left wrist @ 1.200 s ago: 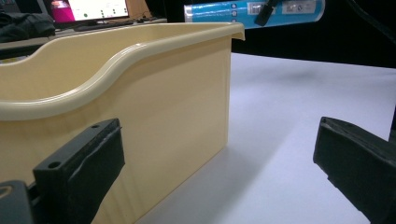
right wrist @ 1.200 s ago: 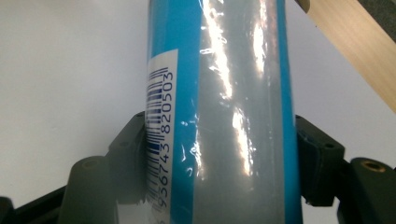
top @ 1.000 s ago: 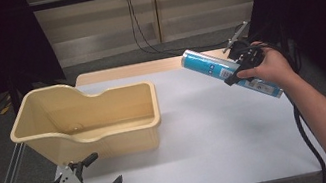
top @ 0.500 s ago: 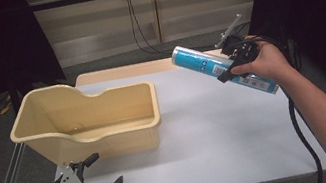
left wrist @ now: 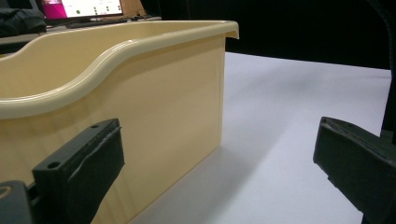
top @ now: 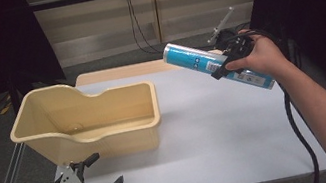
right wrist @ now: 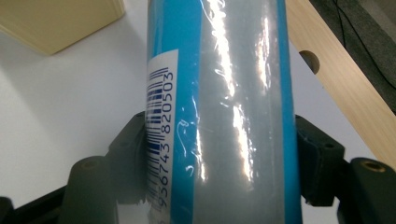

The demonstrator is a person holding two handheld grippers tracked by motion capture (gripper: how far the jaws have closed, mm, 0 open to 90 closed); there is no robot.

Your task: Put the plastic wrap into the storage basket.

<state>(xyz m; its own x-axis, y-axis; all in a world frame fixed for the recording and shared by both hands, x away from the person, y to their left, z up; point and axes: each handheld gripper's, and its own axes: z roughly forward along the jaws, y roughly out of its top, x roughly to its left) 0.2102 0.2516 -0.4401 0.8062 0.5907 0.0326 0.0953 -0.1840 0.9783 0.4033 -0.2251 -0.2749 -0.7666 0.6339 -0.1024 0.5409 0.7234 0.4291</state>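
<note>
A blue tube (top: 196,59) wrapped in clear film, with a barcode label, hangs tilted in the air over the table's far right part. My right gripper (top: 225,63) is shut on the blue tube (right wrist: 219,107) around its middle, both black pads pressing its sides. A cream plastic bin (top: 89,117) with a curved rim stands on the left of the white table (top: 229,130). My left gripper (top: 102,176) rests open at the front left edge, just before the cream bin's (left wrist: 140,102) near wall, nothing between its jaws.
A wooden board (top: 122,72) with a hole lies along the table's far edge. Cables (top: 139,24) hang at the back wall. A black cable (top: 296,124) trails under the person's right forearm. Dark curtains stand on both sides.
My right gripper has lifted the blue tube higher and carried it a little to the left, toward the bin. The left gripper has stayed put.
</note>
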